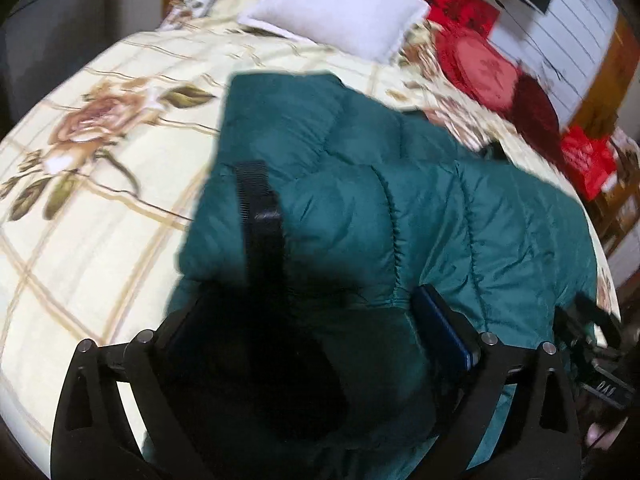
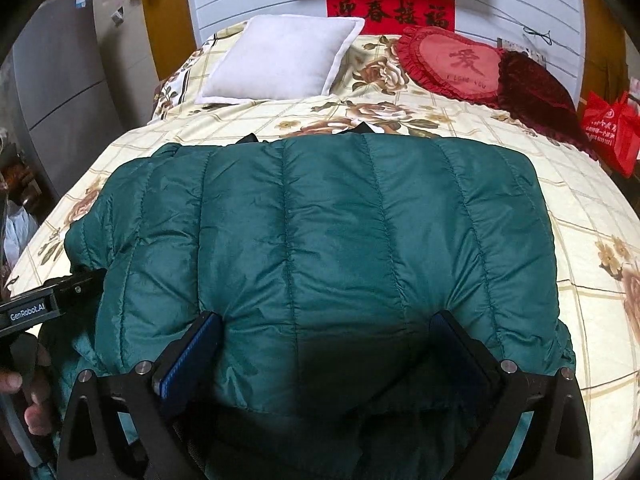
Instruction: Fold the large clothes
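Note:
A dark green quilted puffer jacket [image 2: 332, 232] lies folded on the floral bedspread [image 2: 592, 280]; it also shows in the left wrist view [image 1: 360, 208], with a black ribbed cuff [image 1: 256, 192] on top. My left gripper [image 1: 312, 332] stands wide open over the jacket's near edge, with fabric bulging between the blue pads [image 1: 444, 328]. My right gripper [image 2: 328, 344] is also wide open, its blue pads [image 2: 192, 352] resting on either side of a puffed jacket panel. The left gripper's body [image 2: 44, 300] shows at the left of the right wrist view.
A white pillow [image 2: 284, 60], a red heart cushion [image 2: 456, 64] and a dark red cushion [image 2: 536, 88] lie at the head of the bed. A red bag [image 2: 612, 132] stands at the right. A grey cabinet [image 2: 60, 92] is at the left.

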Demonstrator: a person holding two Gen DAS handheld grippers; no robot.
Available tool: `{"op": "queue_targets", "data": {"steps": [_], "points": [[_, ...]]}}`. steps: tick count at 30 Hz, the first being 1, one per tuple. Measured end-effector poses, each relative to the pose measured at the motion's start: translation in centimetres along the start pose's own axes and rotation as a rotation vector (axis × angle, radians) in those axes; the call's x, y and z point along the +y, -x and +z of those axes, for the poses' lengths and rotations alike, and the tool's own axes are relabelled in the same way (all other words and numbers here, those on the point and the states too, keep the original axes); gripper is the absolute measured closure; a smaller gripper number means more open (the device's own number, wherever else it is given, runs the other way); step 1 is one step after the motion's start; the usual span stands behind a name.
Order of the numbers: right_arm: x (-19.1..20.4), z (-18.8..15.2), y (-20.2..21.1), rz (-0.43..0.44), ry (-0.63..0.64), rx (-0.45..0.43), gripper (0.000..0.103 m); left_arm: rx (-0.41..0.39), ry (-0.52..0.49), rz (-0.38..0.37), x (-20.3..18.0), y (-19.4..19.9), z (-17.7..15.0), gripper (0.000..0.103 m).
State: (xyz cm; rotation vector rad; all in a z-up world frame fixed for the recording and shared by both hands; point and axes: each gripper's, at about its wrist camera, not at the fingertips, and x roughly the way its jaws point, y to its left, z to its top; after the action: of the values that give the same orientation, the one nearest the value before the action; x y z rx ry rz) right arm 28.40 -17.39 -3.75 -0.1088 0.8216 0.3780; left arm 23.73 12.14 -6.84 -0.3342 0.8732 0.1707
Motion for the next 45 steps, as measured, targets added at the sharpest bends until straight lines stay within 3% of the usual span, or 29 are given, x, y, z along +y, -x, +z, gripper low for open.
{"op": "queue_targets", "data": {"steps": [3, 6, 7, 8, 9, 11, 14, 16, 19, 24, 34, 37, 40, 42, 45], "points": [[-0.1, 0.0, -0.1, -0.001, 0.002, 0.001, 0.0, -0.197, 0.013, 0.077, -0.1, 4.0, 0.3, 0.006], [0.0, 0.0, 0.0, -0.001, 0.001, 0.0, 0.0, -0.384, -0.083, 0.0, -1.9, 7.7, 0.1, 0.006], [0.0, 0.0, 0.0, -0.001, 0.001, 0.0, 0.0, -0.399, -0.12, -0.036, -2.5, 8.1, 0.0, 0.006], [-0.1, 0.0, 0.0, -0.001, 0.001, 0.0, 0.0, -0.389, -0.161, -0.075, -3.3, 8.0, -0.2, 0.009], [0.0, 0.0, 0.0, 0.0, 0.0, 0.0, 0.0, -0.354, -0.206, -0.109, -4.1, 7.5, -0.5, 0.021], [-0.1, 0.0, 0.0, -0.001, 0.001, 0.0, 0.0, -0.265, -0.269, -0.136, -5.2, 5.7, -1.0, 0.033], [-0.1, 0.0, 0.0, 0.0, 0.0, 0.0, 0.0, -0.123, -0.297, -0.062, -5.6, 2.2, -1.4, 0.034], [0.0, 0.0, 0.0, 0.0, 0.0, 0.0, 0.0, -0.041, -0.263, -0.058, -4.9, 0.3, -1.3, 0.033], [0.1, 0.0, -0.1, 0.0, 0.001, 0.002, 0.0, -0.031, -0.248, -0.07, -4.6, 0.4, -1.3, 0.032], [0.0, -0.1, -0.1, 0.002, 0.0, -0.001, 0.0, -0.02, -0.264, -0.073, -5.0, 0.0, -1.4, 0.021], [-0.1, -0.1, 0.0, 0.011, -0.012, 0.002, 0.0, -0.051, -0.246, -0.084, -4.9, 0.8, -1.5, 0.019], [-0.3, 0.3, 1.4, 0.036, -0.041, -0.025, 0.0, -0.086, -0.24, -0.062, -4.9, 2.0, -1.4, 0.019], [-0.5, 0.4, 3.2, 0.014, -0.054, -0.048, 0.0, -0.066, -0.223, -0.068, -4.6, 2.5, -1.2, 0.019], [-1.2, -0.3, 3.9, -0.006, -0.084, -0.018, 0.0, -0.036, -0.21, -0.066, -4.2, 2.7, -1.3, 0.019], [-2.6, -2.2, 4.2, -0.026, -0.152, 0.105, 0.0, -0.005, -0.208, -0.081, -3.6, 4.0, -2.1, 0.019]]}}
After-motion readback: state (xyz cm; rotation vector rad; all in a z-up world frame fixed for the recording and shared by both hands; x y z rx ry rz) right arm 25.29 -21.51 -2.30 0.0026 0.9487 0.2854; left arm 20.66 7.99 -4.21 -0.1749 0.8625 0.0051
